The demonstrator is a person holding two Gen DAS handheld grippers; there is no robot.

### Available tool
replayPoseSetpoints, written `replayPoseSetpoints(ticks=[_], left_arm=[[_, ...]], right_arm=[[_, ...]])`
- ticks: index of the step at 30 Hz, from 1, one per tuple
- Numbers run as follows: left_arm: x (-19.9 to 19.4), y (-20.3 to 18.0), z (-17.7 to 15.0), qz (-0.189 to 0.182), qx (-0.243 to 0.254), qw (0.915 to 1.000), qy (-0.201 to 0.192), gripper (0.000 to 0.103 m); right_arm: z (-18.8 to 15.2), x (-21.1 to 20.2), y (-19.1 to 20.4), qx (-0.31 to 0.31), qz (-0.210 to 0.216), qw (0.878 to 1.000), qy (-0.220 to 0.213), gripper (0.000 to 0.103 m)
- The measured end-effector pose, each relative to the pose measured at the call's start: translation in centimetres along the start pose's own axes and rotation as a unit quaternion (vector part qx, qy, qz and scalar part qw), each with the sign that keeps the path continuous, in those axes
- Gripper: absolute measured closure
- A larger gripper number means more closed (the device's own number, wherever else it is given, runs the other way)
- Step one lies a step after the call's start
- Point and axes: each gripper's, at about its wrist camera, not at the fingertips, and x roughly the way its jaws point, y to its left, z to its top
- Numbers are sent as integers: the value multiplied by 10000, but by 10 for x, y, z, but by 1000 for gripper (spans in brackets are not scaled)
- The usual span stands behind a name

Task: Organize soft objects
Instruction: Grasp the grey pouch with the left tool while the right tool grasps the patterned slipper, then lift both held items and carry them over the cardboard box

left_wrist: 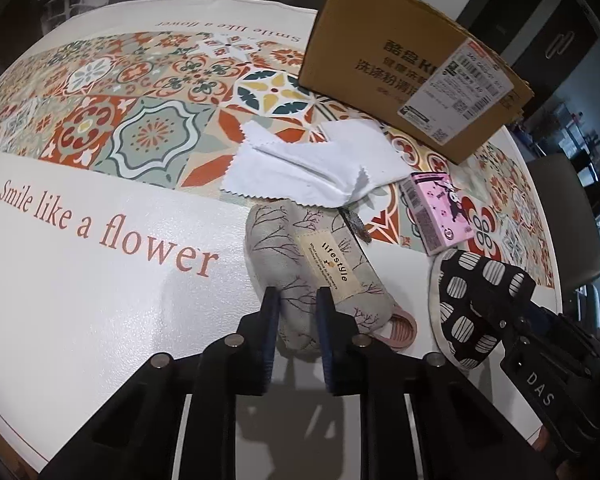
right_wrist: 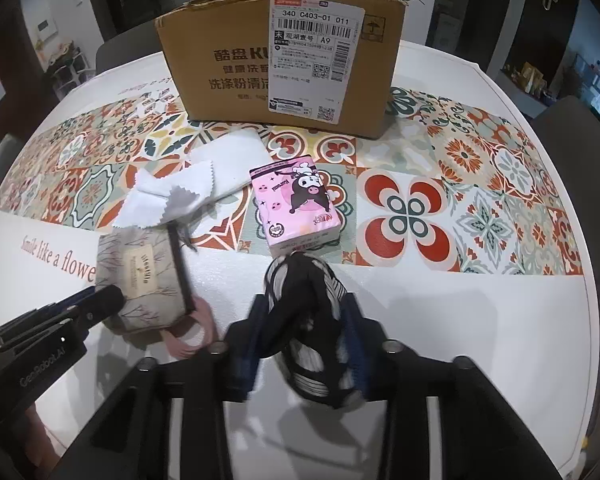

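My left gripper (left_wrist: 298, 300) is shut on the near end of a grey fabric pouch (left_wrist: 300, 248) with a "lifestyle" label; the pouch lies on the table. The pouch also shows in the right wrist view (right_wrist: 140, 276), with the left gripper (right_wrist: 104, 300) at its left end. My right gripper (right_wrist: 306, 312) is shut on a black pouch with white striped ovals (right_wrist: 300, 280), squeezed between the fingers. It also shows in the left wrist view (left_wrist: 472, 304). A white cloth with zigzag edges (left_wrist: 312, 168) lies behind the grey pouch. A pink tissue pack (right_wrist: 300, 204) stands beyond the black pouch.
A cardboard box (right_wrist: 284, 68) with a shipping label stands at the back of the round table (left_wrist: 80, 300), which has a patterned tile cloth. A pink ring (right_wrist: 196, 336) sticks out beside the grey pouch. Chairs and dark furniture surround the table.
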Motion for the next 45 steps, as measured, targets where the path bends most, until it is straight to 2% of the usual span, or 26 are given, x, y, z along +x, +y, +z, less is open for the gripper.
replayPoseSetpoints(ticks=[5, 22, 45], left_arm=[[-9, -5, 0, -23, 215, 9997, -144, 91], [-49, -27, 4, -149, 892, 9925, -817, 94], [-104, -41, 22, -211, 1365, 9744, -1774, 96]], right_arm=[[0, -3, -3, 39, 122, 9999, -2, 78], [7, -41, -6, 6, 288, 9986, -435, 80], [31, -93, 4, -118, 474, 9918, -1184, 80]])
